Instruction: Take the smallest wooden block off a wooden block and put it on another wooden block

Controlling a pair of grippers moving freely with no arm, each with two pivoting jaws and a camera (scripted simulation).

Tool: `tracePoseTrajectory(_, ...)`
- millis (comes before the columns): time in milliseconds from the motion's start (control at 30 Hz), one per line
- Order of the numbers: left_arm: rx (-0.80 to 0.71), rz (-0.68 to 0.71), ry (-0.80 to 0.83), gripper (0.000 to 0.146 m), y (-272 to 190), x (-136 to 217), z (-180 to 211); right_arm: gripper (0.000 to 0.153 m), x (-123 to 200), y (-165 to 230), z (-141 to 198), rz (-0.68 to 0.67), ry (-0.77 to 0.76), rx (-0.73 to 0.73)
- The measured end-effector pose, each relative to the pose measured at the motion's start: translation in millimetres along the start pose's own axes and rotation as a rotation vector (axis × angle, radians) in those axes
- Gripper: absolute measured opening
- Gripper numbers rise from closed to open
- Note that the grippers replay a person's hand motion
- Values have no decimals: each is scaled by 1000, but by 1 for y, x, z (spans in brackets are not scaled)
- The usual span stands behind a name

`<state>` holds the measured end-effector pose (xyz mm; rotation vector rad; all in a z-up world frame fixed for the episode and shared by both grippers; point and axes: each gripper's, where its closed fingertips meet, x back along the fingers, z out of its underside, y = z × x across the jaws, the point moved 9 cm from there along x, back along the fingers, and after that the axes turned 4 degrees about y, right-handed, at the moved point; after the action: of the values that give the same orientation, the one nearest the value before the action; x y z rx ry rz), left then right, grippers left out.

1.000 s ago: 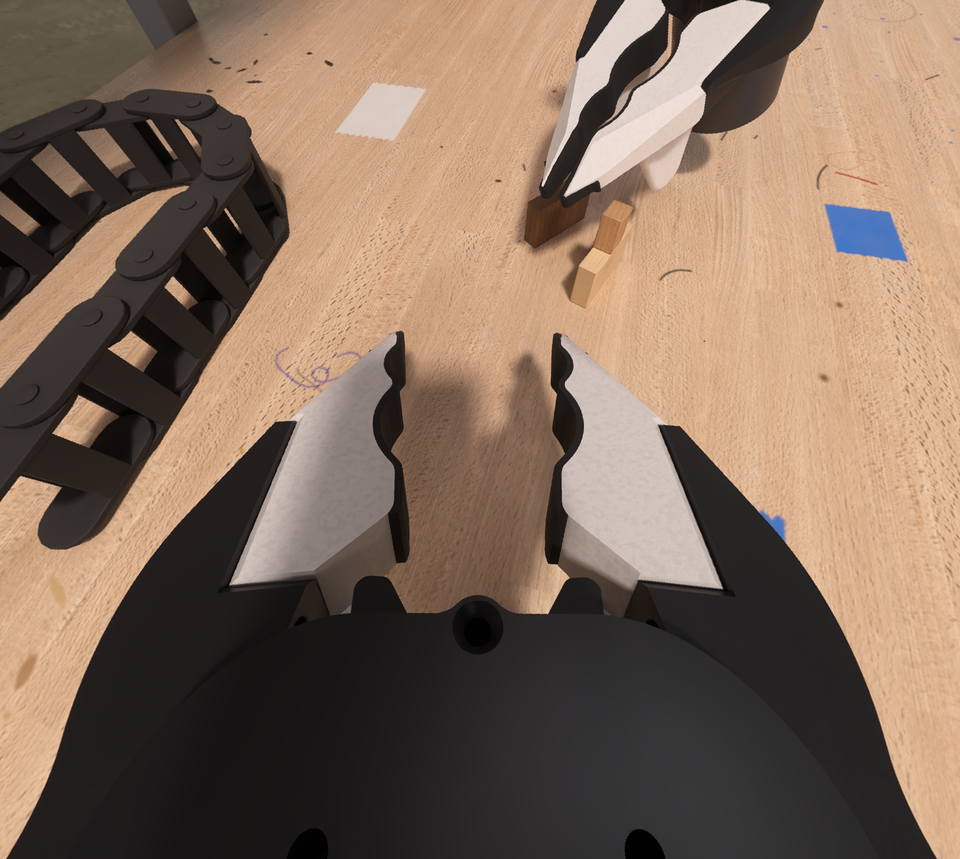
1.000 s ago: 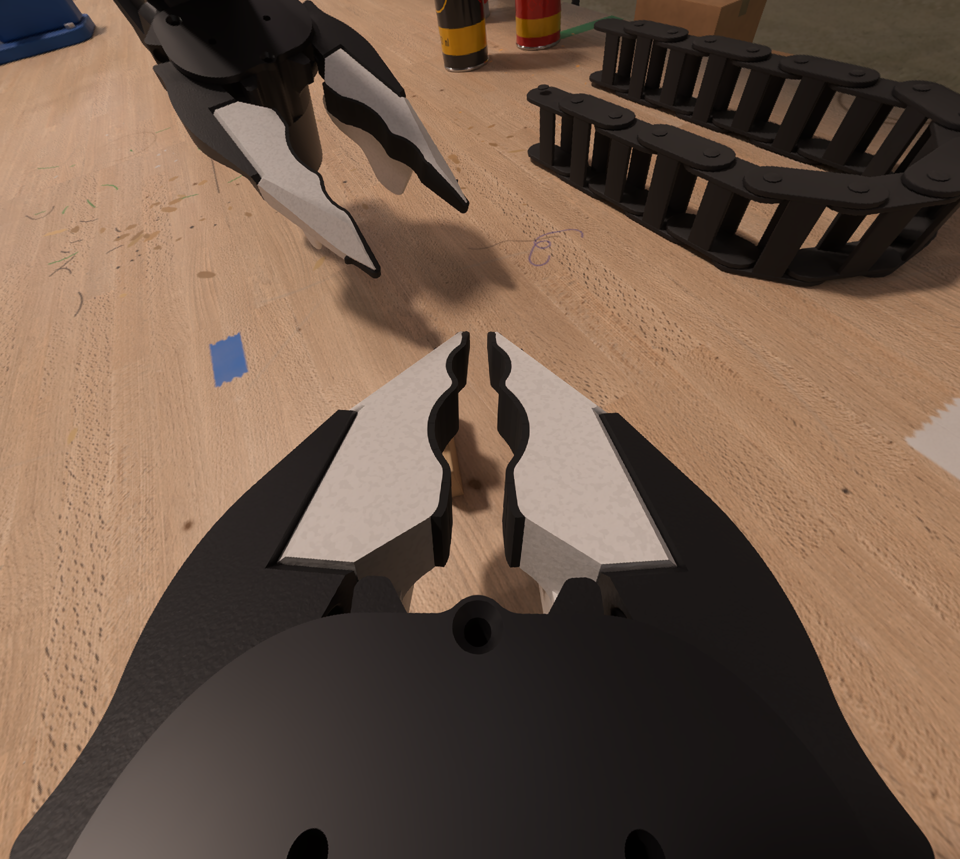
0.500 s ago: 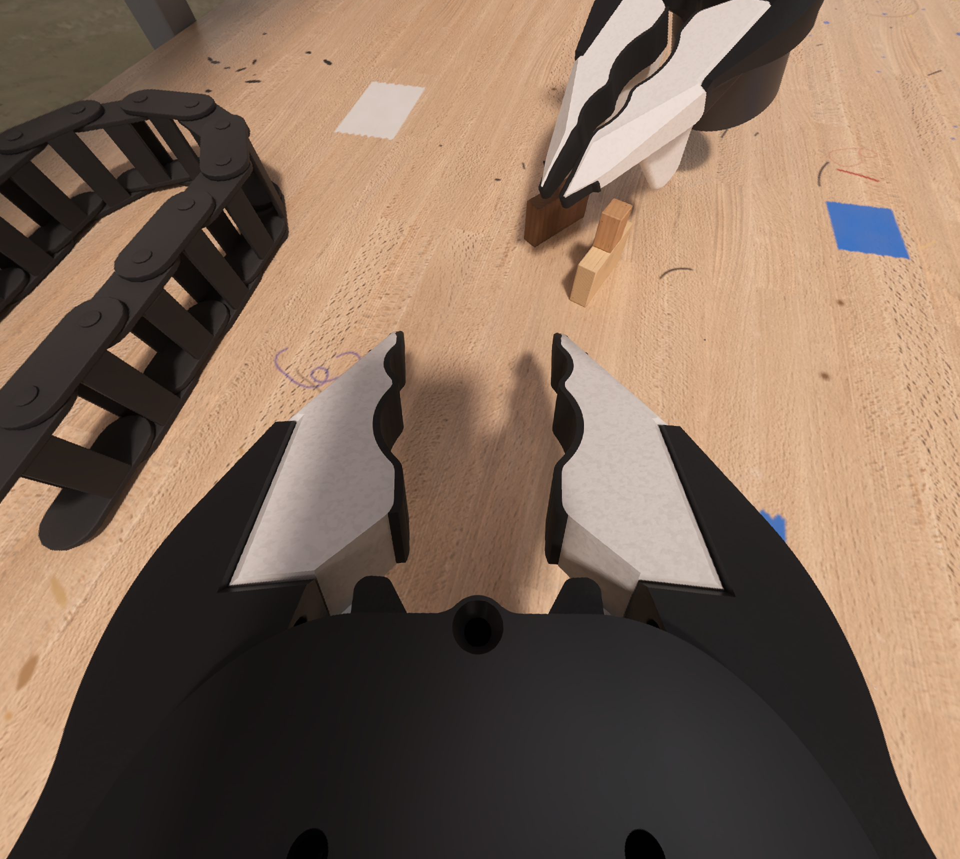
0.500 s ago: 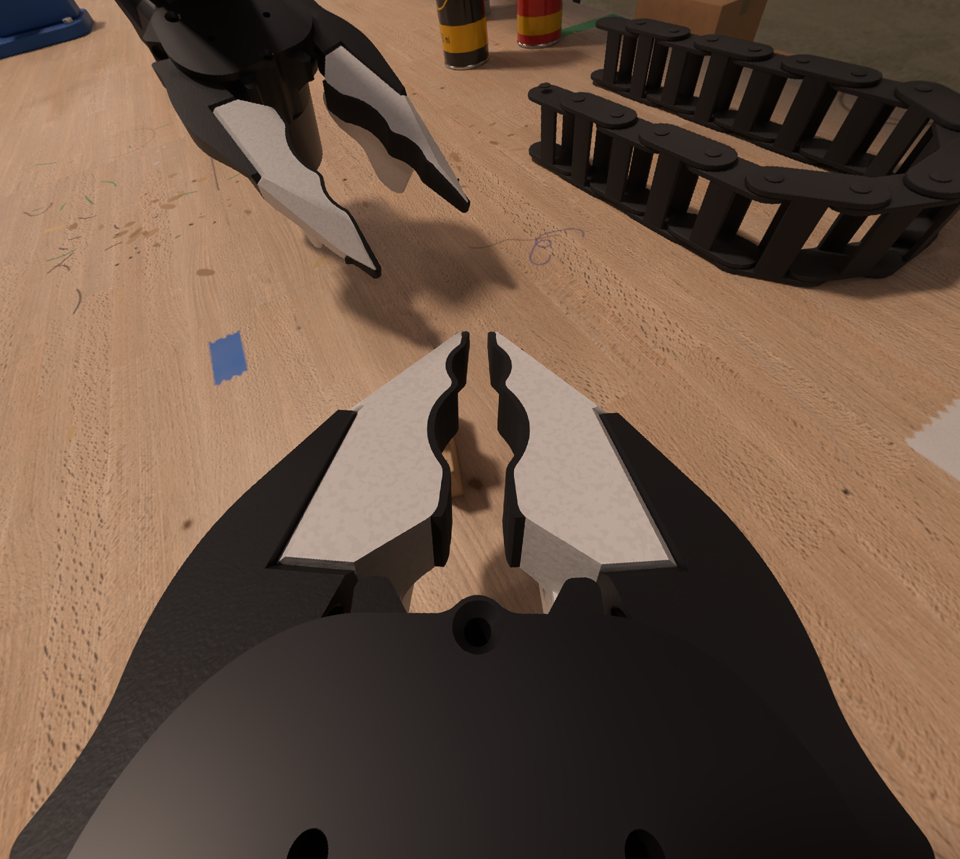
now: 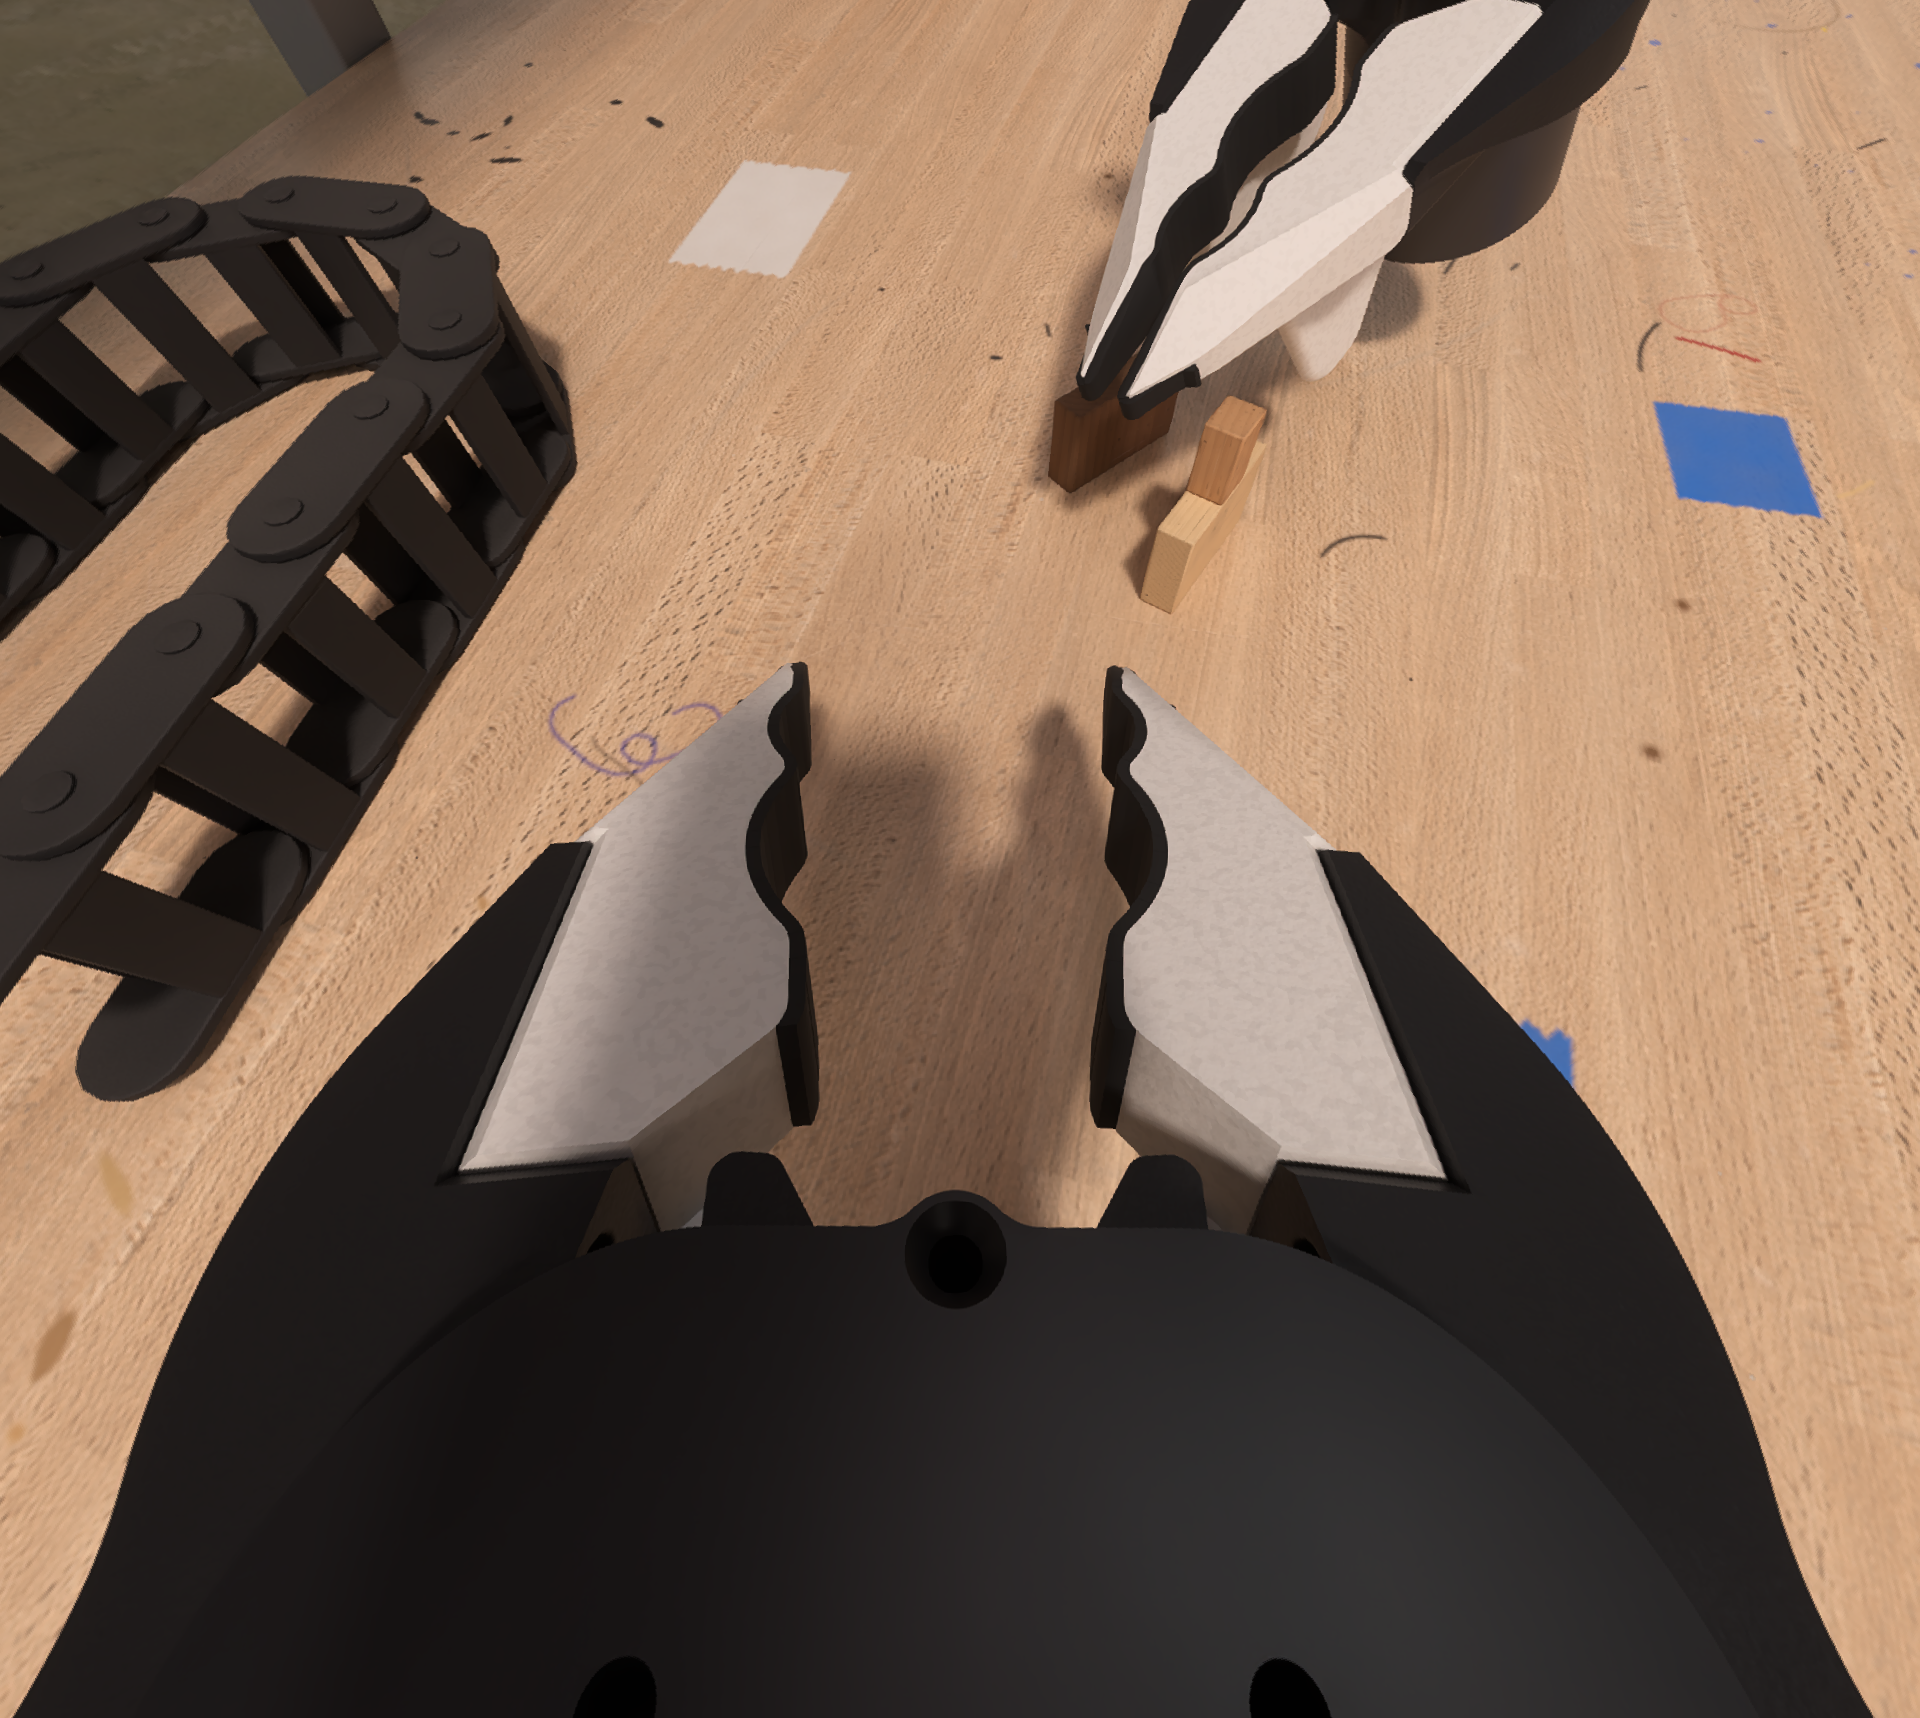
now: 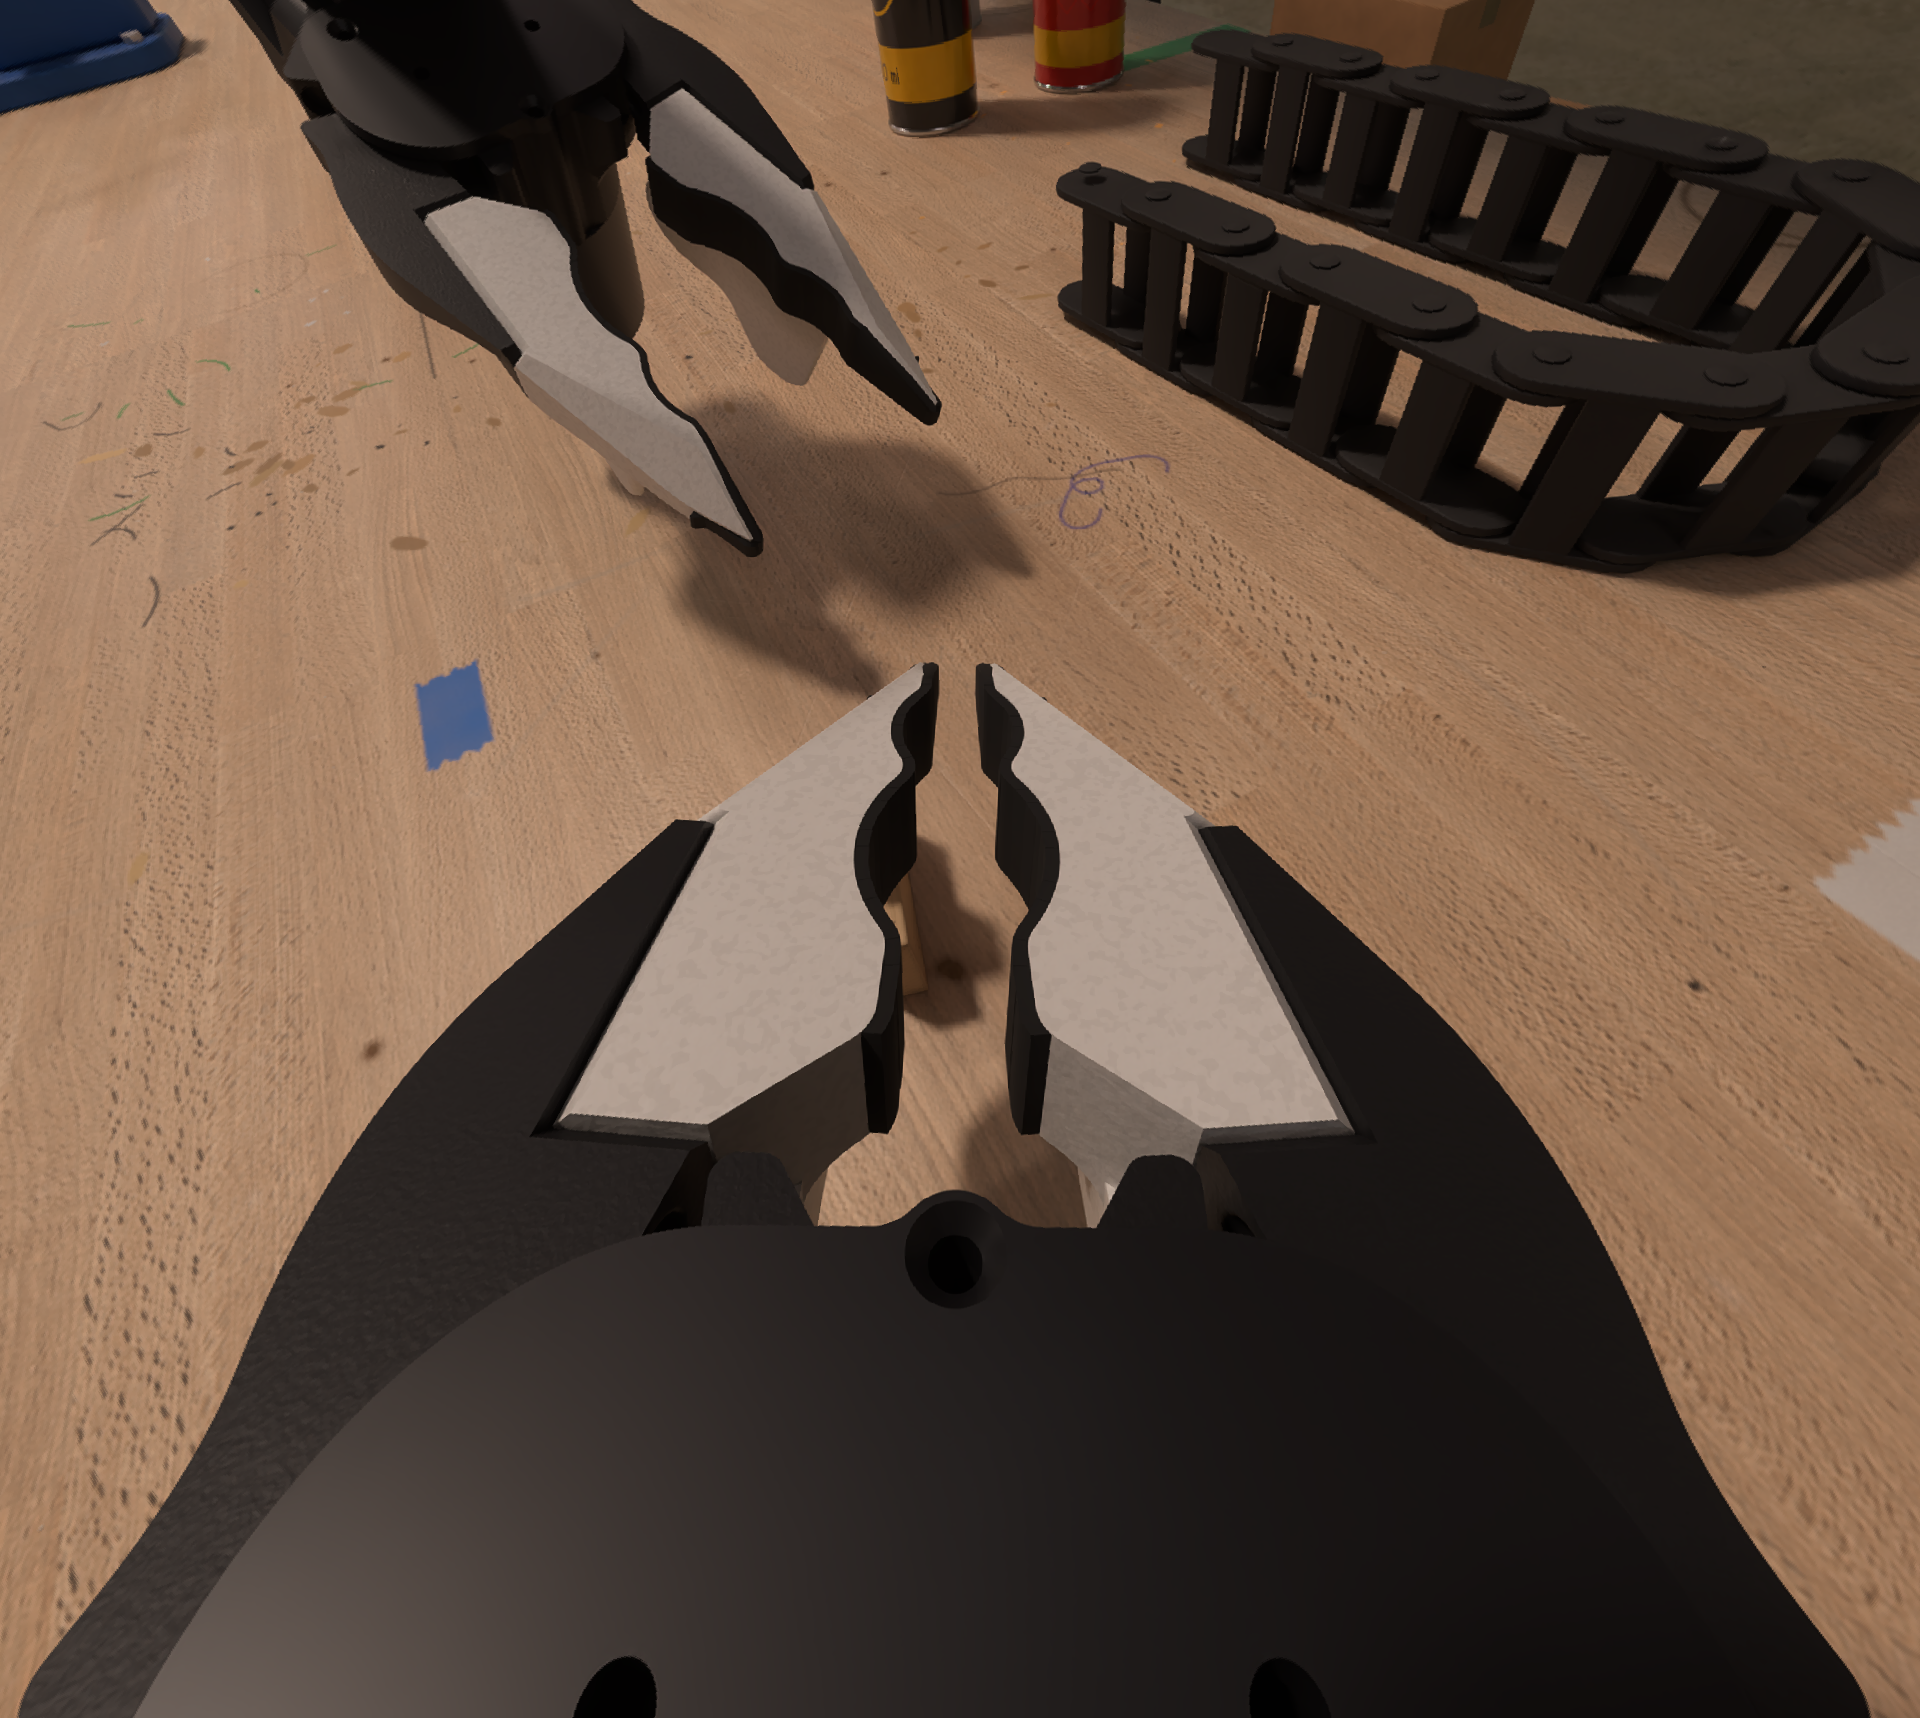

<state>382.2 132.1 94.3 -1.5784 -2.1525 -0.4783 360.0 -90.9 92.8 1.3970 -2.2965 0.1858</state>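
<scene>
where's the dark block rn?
Left wrist view, upper right of centre: the dark block lies on the table under the right gripper tips, left of the two lighter blocks.

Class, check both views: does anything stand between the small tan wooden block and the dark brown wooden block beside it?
No object lies between the small tan wooden block and the dark brown wooden block. However, the right gripper hangs over the dark block's top, covering a likely landing spot.
</scene>
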Motion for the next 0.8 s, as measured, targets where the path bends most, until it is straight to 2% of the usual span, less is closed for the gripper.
tracePoseTrajectory(467, -4, 0, 7, 58, 0, -1, 0, 8, -2, 3, -1, 1, -2, 2)
tracePoseTrajectory(667, -2, 1, 8, 58, 0, -1, 0, 26, -3, 3, -1, 0, -1, 1)
tracePoseTrajectory(800, -2, 3, 8, 58, 0, -1, 0, 27, -3, 2, -2, 0, -1, 1)
